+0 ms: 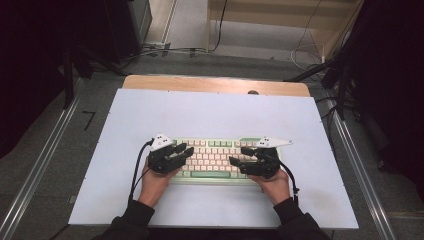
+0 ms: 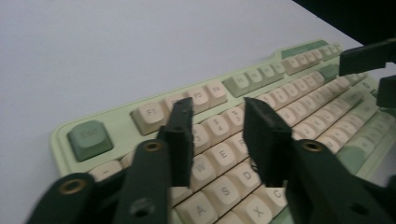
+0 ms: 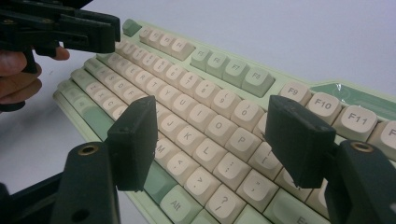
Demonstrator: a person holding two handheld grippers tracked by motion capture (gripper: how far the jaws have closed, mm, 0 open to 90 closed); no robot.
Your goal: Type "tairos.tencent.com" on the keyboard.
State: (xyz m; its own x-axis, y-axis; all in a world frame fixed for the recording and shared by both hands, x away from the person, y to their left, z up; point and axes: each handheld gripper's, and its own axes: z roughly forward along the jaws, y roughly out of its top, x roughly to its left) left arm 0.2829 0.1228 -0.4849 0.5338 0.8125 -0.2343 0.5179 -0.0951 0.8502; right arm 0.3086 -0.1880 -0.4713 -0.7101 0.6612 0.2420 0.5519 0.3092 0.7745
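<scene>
I had the left gripper and right gripper poised over the green-and-cream keyboard near the table's front edge, both jaws parted and empty. By my judgement I was still positioning, and next each needed lowering onto a chosen key.

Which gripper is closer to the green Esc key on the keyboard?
Left. The left gripper hovers over the keyboard's left end, near the Esc key. The right gripper hovers over the right half, farther away.

Keyboard: pale green case, cream keys w/ some green ones, lying flat on white table top, near front edge, approx centred.
</scene>
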